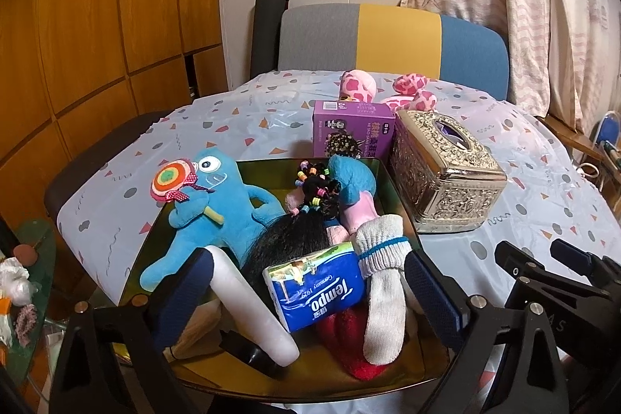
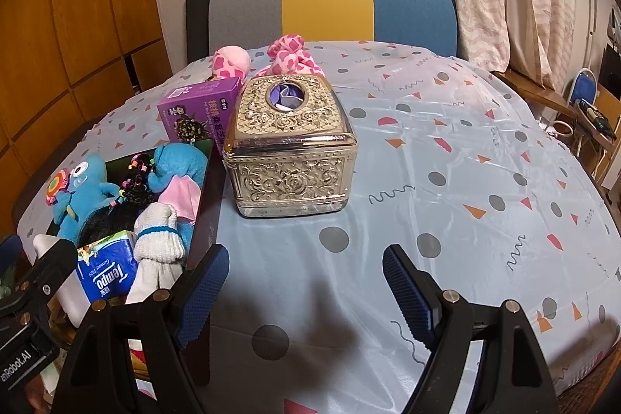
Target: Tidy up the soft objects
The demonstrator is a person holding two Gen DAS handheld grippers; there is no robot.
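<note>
A gold-lined box (image 1: 268,163) holds soft things: a blue plush monster (image 1: 217,204), a black wig with coloured beads (image 1: 306,216), a blue and pink plush (image 1: 351,181), white socks (image 1: 382,258), a blue Tempo tissue pack (image 1: 316,288), a red cloth (image 1: 345,340) and a white cylinder (image 1: 248,301). My left gripper (image 1: 306,297) is open over the box's near end, its fingers either side of the tissue pack and socks without touching them. My right gripper (image 2: 306,291) is open and empty above the bare tablecloth. A pink spotted plush (image 2: 287,59) lies behind the boxes.
An ornate gold tissue box (image 2: 289,146) stands right of the box, with a purple carton (image 2: 200,113) behind it. The table has a pale patterned cloth (image 2: 446,161). A grey, yellow and blue chair (image 1: 392,39) stands at the far side. A side table with clutter (image 1: 19,282) is at the left.
</note>
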